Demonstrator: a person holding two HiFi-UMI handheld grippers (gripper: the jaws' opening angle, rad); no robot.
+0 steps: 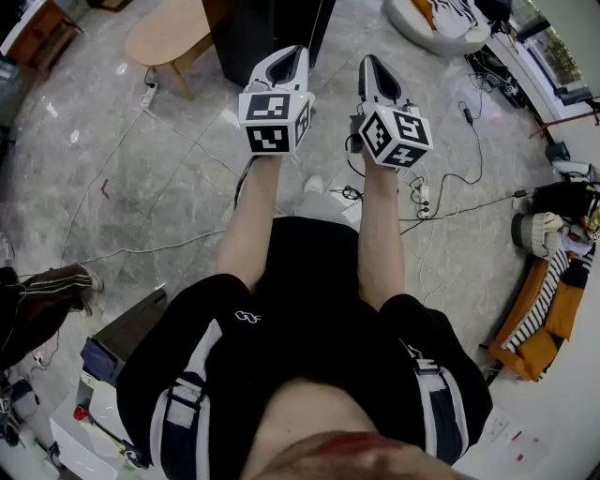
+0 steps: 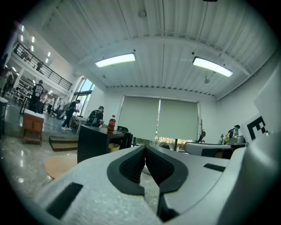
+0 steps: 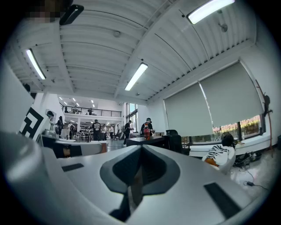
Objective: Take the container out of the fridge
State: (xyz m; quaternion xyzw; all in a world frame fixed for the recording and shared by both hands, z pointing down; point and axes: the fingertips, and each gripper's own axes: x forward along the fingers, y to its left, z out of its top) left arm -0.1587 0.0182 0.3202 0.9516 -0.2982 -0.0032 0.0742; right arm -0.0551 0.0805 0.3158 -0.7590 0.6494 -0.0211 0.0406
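Note:
No fridge and no container shows in any view. In the head view my left gripper (image 1: 296,51) and right gripper (image 1: 369,64) are held side by side in front of the person's body, pointing forward over the marble floor (image 1: 178,187). In the left gripper view the left gripper (image 2: 145,148) has its dark pads pressed together with nothing between them. The right gripper (image 3: 140,148) is likewise shut and empty in its own view. Both gripper views look up toward the ceiling and a large open room.
A black desk (image 1: 262,28) stands just ahead, with a cola bottle (image 2: 111,124) on it. A round wooden table (image 1: 173,33) is to its left. Cables and a power strip (image 1: 422,197) lie on the floor at the right. People stand far off at the left (image 2: 70,114).

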